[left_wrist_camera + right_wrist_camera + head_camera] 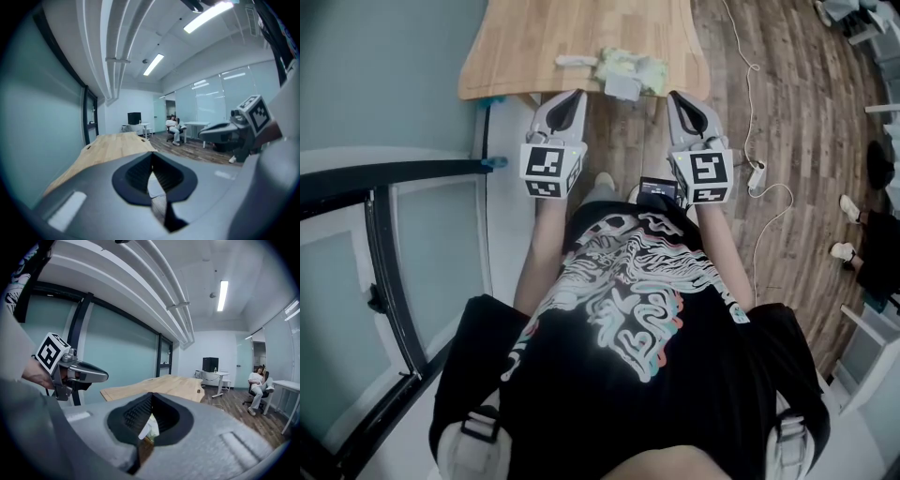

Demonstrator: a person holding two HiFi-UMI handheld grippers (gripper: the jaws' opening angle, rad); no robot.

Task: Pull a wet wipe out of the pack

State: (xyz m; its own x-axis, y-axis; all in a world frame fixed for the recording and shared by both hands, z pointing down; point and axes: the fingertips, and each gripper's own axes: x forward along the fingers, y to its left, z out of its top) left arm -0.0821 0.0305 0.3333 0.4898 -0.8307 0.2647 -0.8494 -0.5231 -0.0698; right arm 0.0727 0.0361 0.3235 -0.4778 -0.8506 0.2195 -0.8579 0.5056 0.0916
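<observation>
Left gripper [574, 97] and right gripper [678, 98]: I hold both with jaws closed together and nothing between them, side by side at the near edge of the wooden table [534, 47]. The wet wipe pack [633, 67] lies on that edge, between the two tips and clear of both.

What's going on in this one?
A person stands at the end of a wooden table, holding a gripper in each hand. The left gripper and right gripper are both shut and empty, held by the table's near edge. The wipes pack lies near that edge; neither gripper touches it.
</observation>
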